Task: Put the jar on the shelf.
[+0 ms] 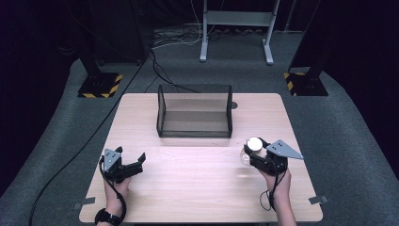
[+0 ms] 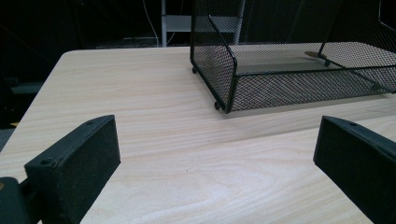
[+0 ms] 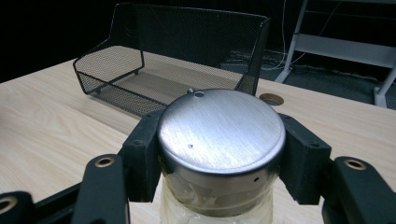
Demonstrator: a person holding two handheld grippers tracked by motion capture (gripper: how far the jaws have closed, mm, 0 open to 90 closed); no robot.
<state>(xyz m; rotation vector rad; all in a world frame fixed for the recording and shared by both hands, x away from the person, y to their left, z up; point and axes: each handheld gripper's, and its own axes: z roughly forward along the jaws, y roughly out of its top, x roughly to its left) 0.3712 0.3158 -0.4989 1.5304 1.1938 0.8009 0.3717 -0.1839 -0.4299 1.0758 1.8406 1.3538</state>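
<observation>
The right hand-held gripper is closed on a jar at its lid, a black pad pressed to each side. In the right gripper view the lid is seen as a brushed-metal disc over clear glass; in the high view the jar is seen only as a pale round shape at the bench's right side, well apart from the basket. The left hand-held gripper is open, nothing between its jaws. In the left gripper view the basket's fine black wire mesh and small round feet are shown, resting on pale wood-grain.
</observation>
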